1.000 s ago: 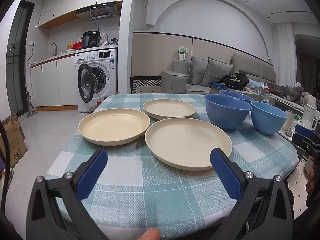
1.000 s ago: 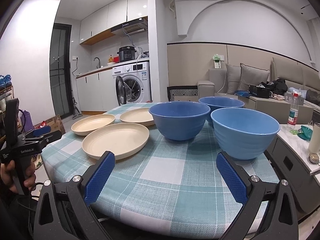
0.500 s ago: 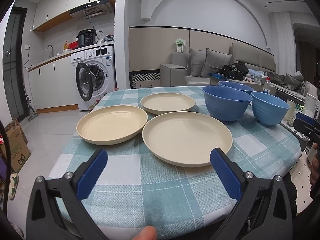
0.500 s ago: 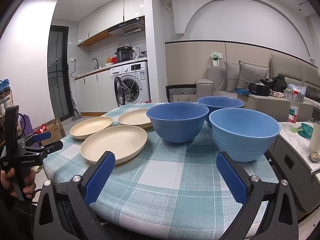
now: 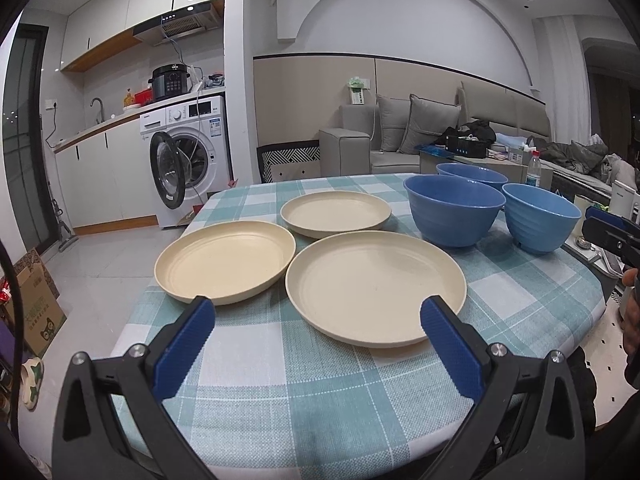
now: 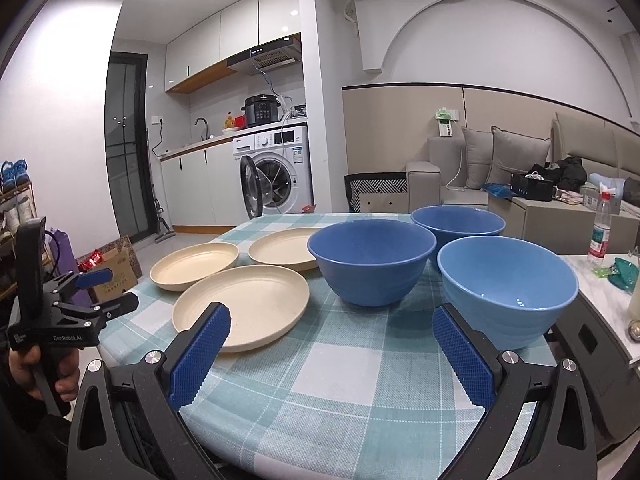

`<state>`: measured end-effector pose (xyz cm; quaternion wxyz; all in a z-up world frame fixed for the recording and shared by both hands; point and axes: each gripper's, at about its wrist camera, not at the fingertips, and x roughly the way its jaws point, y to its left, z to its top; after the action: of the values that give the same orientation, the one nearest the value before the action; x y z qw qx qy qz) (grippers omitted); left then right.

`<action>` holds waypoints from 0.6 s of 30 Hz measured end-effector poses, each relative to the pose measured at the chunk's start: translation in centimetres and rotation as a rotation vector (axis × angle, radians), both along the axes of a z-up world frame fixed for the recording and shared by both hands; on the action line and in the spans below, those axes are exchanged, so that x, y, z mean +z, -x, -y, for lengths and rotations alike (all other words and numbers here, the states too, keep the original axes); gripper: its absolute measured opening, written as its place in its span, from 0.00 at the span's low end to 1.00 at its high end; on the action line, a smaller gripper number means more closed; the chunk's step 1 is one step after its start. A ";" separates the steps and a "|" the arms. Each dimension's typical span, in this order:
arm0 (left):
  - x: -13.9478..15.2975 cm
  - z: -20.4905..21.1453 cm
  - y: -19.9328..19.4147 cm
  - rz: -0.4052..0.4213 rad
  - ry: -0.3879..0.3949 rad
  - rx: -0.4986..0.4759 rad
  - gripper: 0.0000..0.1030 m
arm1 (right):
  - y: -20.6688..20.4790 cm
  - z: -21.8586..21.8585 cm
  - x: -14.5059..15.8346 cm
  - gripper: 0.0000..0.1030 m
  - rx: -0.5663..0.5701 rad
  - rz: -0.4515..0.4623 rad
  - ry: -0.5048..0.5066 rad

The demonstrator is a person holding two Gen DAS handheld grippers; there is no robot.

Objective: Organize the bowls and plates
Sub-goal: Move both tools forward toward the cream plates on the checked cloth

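Nearest, both the left gripper (image 5: 318,326) and right gripper (image 6: 330,334) hover with fingers spread, empty. Cream plates (image 5: 376,288) lie at twelve o'clock, blue bowls (image 5: 454,210) at two, unstacked on the table (image 5: 280,380). Pinching a shallow rim may slip. Only the right view shows the water bottle (image 6: 599,236).

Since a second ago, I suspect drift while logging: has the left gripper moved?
Yes. In the right wrist view the left gripper sits higher and closer to the cardboard box than it did before.
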<state>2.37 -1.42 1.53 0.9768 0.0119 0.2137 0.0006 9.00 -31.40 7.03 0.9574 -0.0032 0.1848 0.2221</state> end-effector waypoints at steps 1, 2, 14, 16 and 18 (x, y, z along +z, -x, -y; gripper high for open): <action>0.2 0.0 -0.1 0.005 -0.002 0.003 1.00 | -0.1 -0.1 0.1 1.00 0.006 0.001 0.002; 0.4 -0.1 -0.1 0.010 -0.004 0.006 1.00 | -0.2 -0.3 0.3 1.00 0.010 0.005 0.009; 2.9 -0.7 -1.6 0.046 -0.002 0.025 1.00 | -2.5 -1.0 2.3 1.00 0.054 -0.038 -0.007; 3.4 -0.7 -1.9 0.052 -0.007 0.025 1.00 | -3.0 -0.9 2.5 1.00 0.053 -0.044 -0.012; 3.7 -0.6 -2.2 0.053 -0.015 0.025 1.00 | -3.4 -0.9 2.8 1.00 0.054 -0.052 -0.010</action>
<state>4.60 -0.80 5.24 0.9820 0.0164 0.1877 0.0147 12.42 -30.46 9.88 0.9459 0.0024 0.2082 0.2490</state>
